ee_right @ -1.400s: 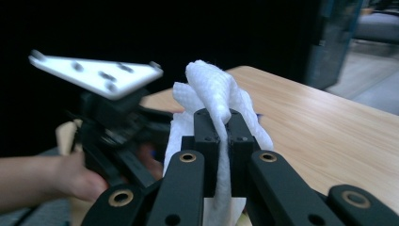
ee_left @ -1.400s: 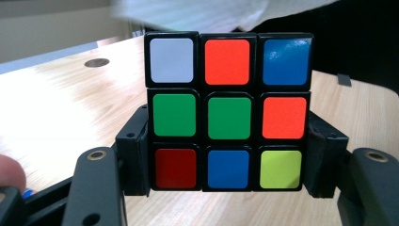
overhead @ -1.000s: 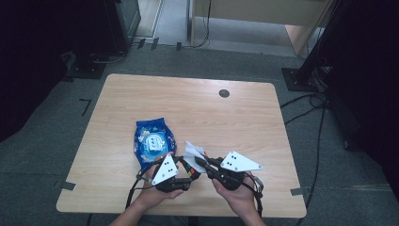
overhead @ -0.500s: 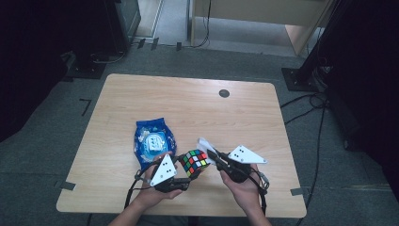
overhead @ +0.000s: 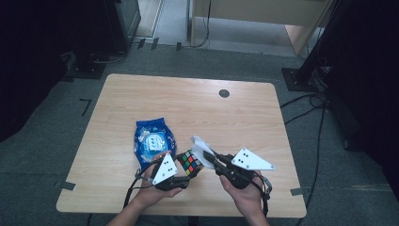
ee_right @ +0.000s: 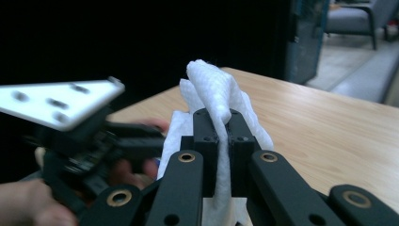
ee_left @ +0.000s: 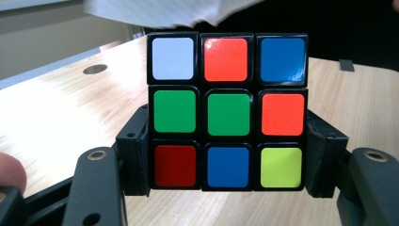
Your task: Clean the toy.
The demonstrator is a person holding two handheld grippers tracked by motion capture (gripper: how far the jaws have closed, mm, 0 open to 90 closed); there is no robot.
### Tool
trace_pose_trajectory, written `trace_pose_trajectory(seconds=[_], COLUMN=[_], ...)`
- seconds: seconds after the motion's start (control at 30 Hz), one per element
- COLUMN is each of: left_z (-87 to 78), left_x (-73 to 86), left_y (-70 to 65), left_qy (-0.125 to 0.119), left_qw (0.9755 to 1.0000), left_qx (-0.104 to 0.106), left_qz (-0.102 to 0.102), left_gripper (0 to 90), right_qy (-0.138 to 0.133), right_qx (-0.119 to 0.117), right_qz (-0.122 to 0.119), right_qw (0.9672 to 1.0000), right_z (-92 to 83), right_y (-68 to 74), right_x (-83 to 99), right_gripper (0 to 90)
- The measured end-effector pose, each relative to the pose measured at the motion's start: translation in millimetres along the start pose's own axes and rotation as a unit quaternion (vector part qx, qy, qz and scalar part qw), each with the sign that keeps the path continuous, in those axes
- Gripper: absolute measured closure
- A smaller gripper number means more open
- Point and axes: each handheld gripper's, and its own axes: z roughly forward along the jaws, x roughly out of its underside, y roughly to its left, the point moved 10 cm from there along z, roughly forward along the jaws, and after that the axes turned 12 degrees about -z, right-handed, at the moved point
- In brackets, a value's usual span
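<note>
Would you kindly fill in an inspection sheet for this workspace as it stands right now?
Surface: wooden table, with a round dark cable hole near its far edge.
Job's things: puzzle cube with mixed colours, held off the table; white cloth just beside it.
Clutter: blue snack bag lying flat, left of the cube.
Grippers: left gripper clamps the cube's sides; right gripper is shut on the cloth.
Cables: black leads trail from both grippers toward the person; more lie on the floor at right.
Surroundings: grey floor, dark stands and furniture around the table.
</note>
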Motion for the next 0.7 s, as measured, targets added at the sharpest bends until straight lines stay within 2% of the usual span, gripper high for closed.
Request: trace_pose_trajectory(seconds=[0.13, 0.37, 0.43, 0.7], left_z=[0.4, -2.4, -3.0, -5.3], left_x=[-1.6, -6.7, -6.9, -9.8], left_y=[-5.9, -10.9, -10.7, -10.4], left_qy=[-0.003, -0.016, -0.017, -0.024], left_qw=[1.0, 0.9996, 0.9996, 0.9994], left_qx=[0.008, 0.021, 0.024, 0.025], left_qz=[0.002, 0.003, 0.001, -0.002], left_gripper=[34.2, 34.2, 34.2, 34.2], right_qy=[0.003, 0.022, 0.019, 0.021], right_qx=[-0.013, -0.014, -0.015, 0.004], right_qz=[-0.009, -0.001, 0.001, -0.001], right_qw=[0.9999, 0.9997, 0.9997, 0.9998], right_z=[5.7, 15.1, 15.5, 14.2], right_y=[9.7, 8.4, 8.2, -1.0], right_x=[3.1, 19.9, 20.4, 24.8], right_gripper=[86.8, 86.8, 86.7, 86.4])
